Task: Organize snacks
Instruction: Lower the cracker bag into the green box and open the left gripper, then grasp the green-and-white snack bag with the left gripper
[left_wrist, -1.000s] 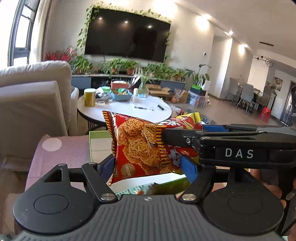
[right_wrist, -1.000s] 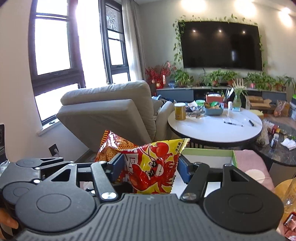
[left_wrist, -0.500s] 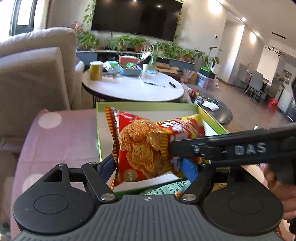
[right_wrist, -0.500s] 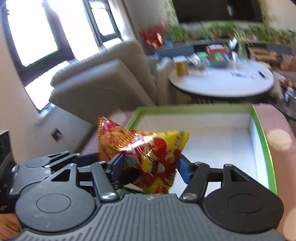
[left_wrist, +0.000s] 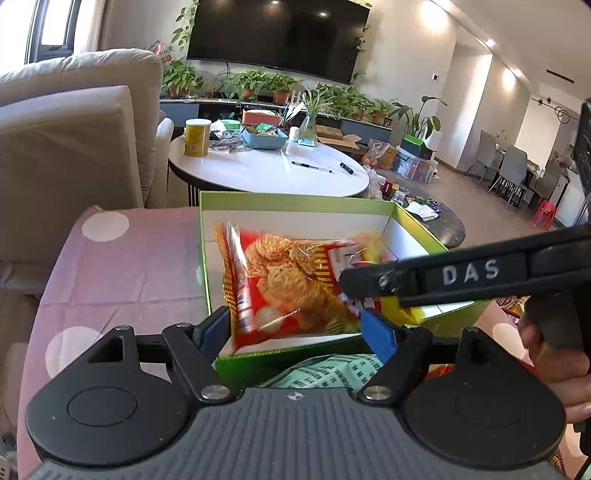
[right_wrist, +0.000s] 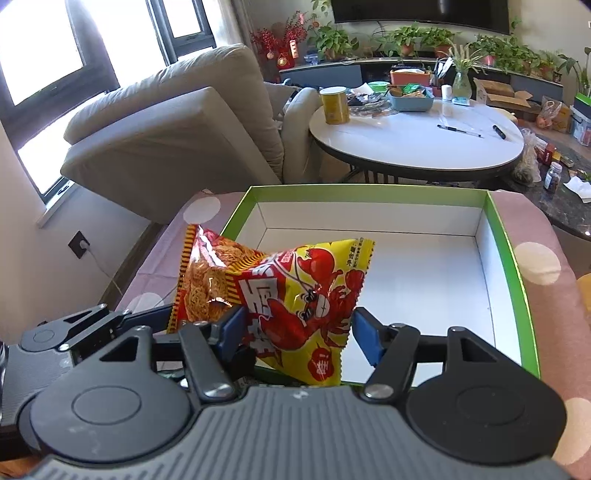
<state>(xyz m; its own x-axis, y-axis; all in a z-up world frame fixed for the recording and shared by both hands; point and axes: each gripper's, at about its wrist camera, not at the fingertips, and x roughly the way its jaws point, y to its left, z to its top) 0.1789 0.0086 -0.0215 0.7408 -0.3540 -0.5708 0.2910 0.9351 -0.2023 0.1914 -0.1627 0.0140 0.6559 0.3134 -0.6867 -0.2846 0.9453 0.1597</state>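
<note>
Snack packet (right_wrist: 295, 295) between the fingers (right_wrist: 365, 338): glossy crinkled foil-plastic. Fingers: blue matt plastic pads. Beyond them, cardboard box (right_wrist: 509, 258), smooth white inside, green rim. Bench cloth (left_wrist: 122, 273): matt pink fabric.

White capital letters "DAS" stand on the black arm of the right gripper (left_wrist: 471, 273) where it crosses the left wrist view. The red and yellow crinkled foil snack bag with a crayfish cartoon (right_wrist: 295, 306) carries large white Chinese characters on red and a line of small dark Chinese print along its top yellow edge, too small to read. A pale green printed packet (left_wrist: 332, 373) shows rows of tiny, unreadable text.
</note>
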